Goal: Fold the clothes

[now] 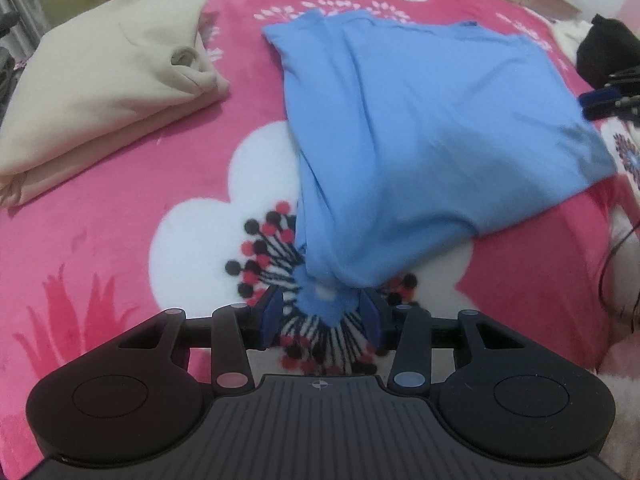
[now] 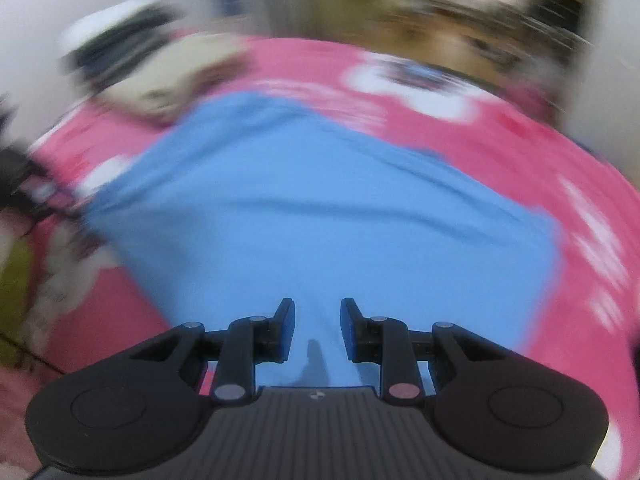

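A light blue garment (image 1: 420, 128) lies partly folded on the pink flowered blanket (image 1: 100, 248). Its near corner narrows to a bunched tip between the jaws of my left gripper (image 1: 322, 314). The right pad touches the tip, while a strip of blanket shows between the tip and the left pad, so the jaws stand open. My right gripper (image 2: 317, 328) hovers open over the blue garment (image 2: 320, 208) with nothing between its pads; that view is badly blurred. In the left wrist view the right gripper (image 1: 590, 102) shows at the garment's far right edge.
A folded beige garment (image 1: 100, 88) lies at the left of the bed, also seen blurred as a beige garment (image 2: 168, 76). A black object (image 1: 608, 48) and a thin dark cable (image 1: 606, 276) sit at the right edge. Furniture stands beyond the bed's far side.
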The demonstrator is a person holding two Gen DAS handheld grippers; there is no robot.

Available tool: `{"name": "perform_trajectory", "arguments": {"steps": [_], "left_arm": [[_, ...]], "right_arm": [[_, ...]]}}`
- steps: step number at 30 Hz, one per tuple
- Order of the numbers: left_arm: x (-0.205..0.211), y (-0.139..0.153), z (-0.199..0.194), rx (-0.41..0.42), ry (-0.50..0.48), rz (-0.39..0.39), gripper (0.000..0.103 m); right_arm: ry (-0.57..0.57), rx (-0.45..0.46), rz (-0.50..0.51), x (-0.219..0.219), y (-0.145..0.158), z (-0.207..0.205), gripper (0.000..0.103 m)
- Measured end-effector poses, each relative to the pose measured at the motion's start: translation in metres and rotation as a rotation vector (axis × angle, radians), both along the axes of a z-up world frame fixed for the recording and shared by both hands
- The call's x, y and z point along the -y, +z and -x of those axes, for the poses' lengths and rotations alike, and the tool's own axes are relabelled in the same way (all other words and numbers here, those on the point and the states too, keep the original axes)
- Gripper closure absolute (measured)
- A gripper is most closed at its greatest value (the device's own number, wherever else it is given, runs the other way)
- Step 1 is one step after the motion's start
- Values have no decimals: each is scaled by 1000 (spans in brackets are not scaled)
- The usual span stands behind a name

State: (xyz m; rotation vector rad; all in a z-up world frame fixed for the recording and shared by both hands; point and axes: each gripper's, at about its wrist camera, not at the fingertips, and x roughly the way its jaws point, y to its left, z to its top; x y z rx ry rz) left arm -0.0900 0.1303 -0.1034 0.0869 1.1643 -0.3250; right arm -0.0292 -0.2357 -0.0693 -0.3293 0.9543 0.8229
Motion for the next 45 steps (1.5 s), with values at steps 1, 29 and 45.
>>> {"name": "perform_trajectory", "arguments": {"steps": [1,29,45], "left_arm": [[-3,0,-3,-6,21,34,63],[-42,-26,-20,-92,214,292,90],[-6,10,-64,152,-8,130,77]], "right_arm": [[103,8,5,-21,2,0,75],[264,4,22,-85,-42,33,76],[111,9,-26,-67,-26,-6,76]]}}
